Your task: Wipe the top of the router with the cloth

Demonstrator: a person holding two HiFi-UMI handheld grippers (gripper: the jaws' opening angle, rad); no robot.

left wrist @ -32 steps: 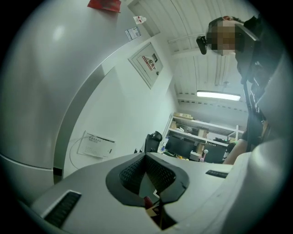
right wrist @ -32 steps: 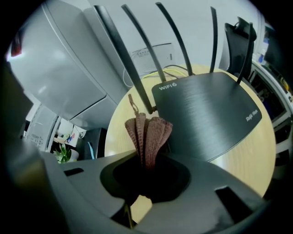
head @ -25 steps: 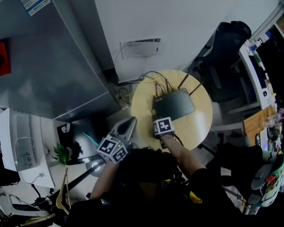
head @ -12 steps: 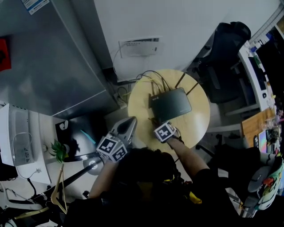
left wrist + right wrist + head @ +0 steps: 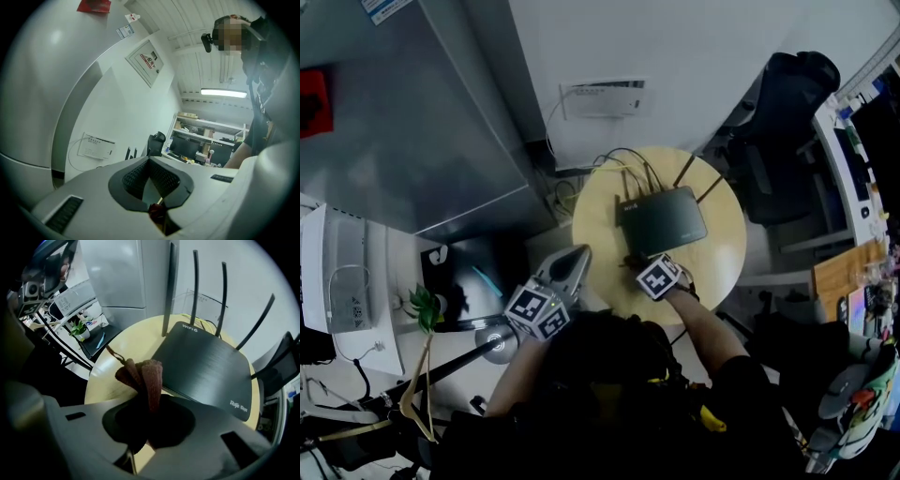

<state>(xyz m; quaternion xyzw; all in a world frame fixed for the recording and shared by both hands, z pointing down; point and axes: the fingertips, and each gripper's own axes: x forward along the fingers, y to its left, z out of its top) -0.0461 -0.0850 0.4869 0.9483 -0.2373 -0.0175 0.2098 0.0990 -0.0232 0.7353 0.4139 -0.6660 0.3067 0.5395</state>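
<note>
A dark flat router point(image 5: 664, 220) with upright antennas lies on a round wooden table point(image 5: 722, 253). My right gripper point(image 5: 642, 262) hovers at the router's near left corner, shut on a bunched reddish-brown cloth point(image 5: 144, 376). In the right gripper view the cloth hangs over the bare tabletop point(image 5: 117, 357), just left of the router point(image 5: 206, 364), and I cannot tell whether it touches the casing. My left gripper point(image 5: 578, 253) is held off the table's left edge, shut and empty. In its own view the left gripper point(image 5: 150, 161) points at the wall.
Cables point(image 5: 623, 164) run from the router's back to a white wall box point(image 5: 602, 98). A black office chair point(image 5: 787, 103) stands right of the table. A grey cabinet point(image 5: 412, 122) fills the left, with a small plant point(image 5: 427, 314) below it.
My right gripper with the cloth has drawn back a little from the router's near edge toward the person. The left gripper has barely moved.
</note>
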